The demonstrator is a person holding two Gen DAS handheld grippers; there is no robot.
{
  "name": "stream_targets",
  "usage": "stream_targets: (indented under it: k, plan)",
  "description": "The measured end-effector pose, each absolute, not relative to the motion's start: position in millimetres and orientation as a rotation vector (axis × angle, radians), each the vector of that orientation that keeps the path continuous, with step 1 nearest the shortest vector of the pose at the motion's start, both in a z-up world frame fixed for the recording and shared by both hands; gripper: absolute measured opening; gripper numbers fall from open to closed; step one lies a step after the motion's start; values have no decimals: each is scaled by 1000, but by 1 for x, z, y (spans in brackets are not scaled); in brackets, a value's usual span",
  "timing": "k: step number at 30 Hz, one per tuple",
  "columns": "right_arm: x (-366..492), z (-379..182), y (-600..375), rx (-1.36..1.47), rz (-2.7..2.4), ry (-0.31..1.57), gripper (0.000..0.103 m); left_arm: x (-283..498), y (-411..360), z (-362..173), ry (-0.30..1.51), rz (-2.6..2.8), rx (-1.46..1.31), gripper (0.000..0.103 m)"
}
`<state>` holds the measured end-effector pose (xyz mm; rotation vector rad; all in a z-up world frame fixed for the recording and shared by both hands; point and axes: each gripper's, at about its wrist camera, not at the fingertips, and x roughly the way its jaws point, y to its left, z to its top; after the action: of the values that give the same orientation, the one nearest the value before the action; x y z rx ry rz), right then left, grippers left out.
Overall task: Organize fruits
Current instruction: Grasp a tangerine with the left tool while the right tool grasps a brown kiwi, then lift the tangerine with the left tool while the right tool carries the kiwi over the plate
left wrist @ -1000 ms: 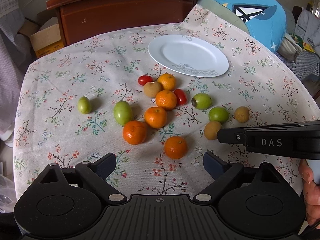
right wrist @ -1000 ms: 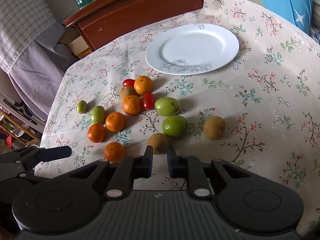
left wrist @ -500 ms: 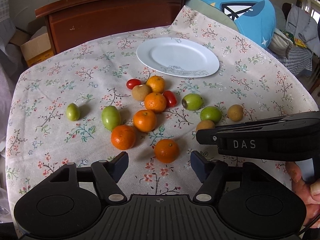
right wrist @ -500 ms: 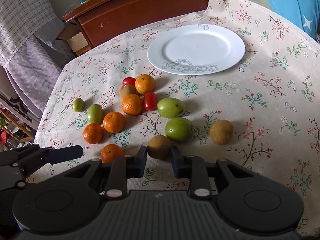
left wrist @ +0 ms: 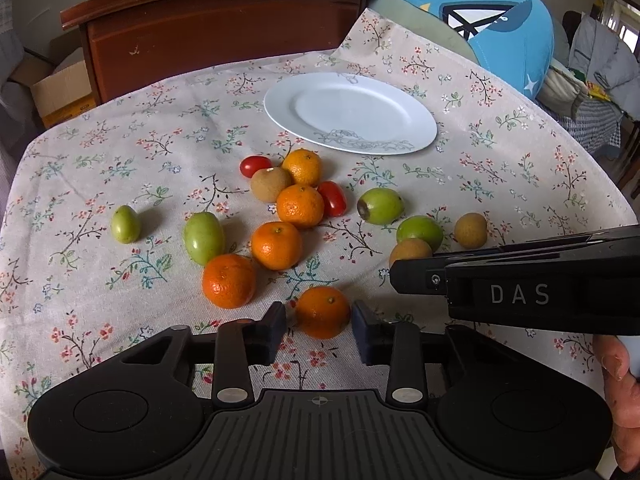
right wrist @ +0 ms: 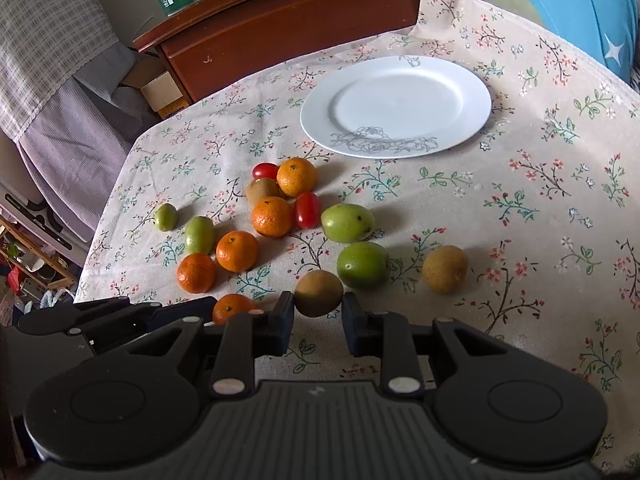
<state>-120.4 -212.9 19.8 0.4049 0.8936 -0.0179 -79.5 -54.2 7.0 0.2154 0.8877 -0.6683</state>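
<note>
Orange tangerines (left wrist: 300,205) — five — beside one white plate (left wrist: 416,118).

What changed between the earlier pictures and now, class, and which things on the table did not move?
The left gripper was wide open earlier; its jaws are closing around the nearest orange. The right gripper, empty and nearly shut before, opened and now grips the brown fruit. Both fruits rest on the tablecloth. The white plate, bare, and the other fruits stayed put.
</note>
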Motion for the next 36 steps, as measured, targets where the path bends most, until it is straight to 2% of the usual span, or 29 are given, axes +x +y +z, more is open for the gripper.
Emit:
stream_targets:
  k: [22,36]
  plan:
    - [-122,28,-214,411,-15,864,26,-77,-44,23,840,-618,166,26]
    - [-115,64,-218,364,41,761,26,-54,-51,60,779,-639,184,26]
